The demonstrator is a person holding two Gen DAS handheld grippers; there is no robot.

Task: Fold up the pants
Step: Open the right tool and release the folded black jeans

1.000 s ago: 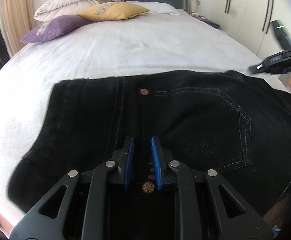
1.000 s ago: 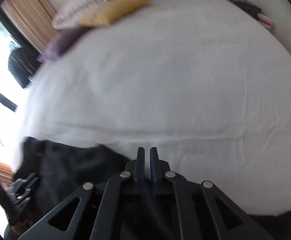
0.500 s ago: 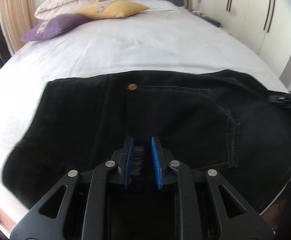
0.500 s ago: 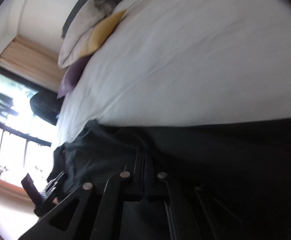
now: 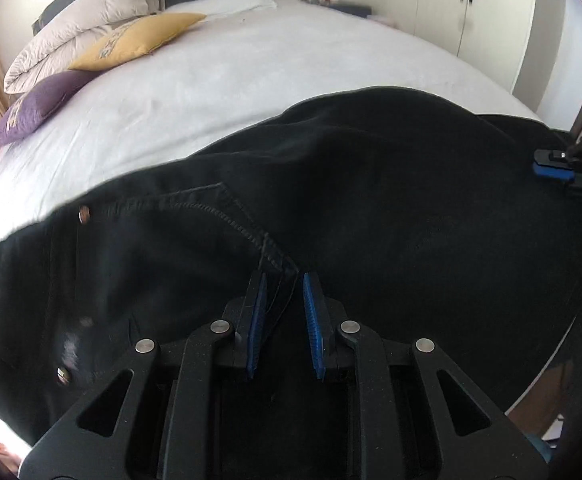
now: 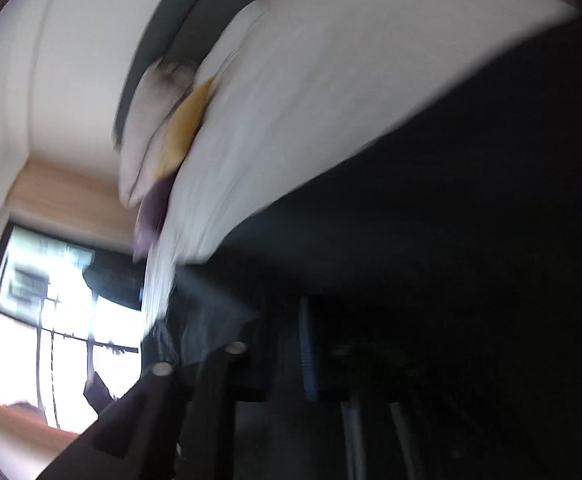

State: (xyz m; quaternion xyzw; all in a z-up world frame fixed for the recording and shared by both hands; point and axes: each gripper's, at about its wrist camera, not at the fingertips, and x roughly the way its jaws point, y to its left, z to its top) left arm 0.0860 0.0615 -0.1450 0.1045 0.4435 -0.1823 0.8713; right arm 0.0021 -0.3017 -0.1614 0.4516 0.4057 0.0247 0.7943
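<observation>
Left wrist view: my left gripper (image 5: 283,312) pinches the black jeans (image 5: 371,208) on the bed (image 5: 251,72), jaws nearly closed on denim. My right gripper (image 5: 567,172) is clamped shut at their far edge; I judge the fold only begun.

A white bed (image 5: 275,64) carries a folded beige duvet (image 5: 87,36), 1 yellow cushion (image 5: 139,40) and 1 purple cushion (image 5: 39,108), near white wardrobe doors (image 5: 451,4).

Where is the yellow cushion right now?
Left wrist view, upper left: the yellow cushion lies at the bed's head, between the purple cushion and folded duvet.
</observation>
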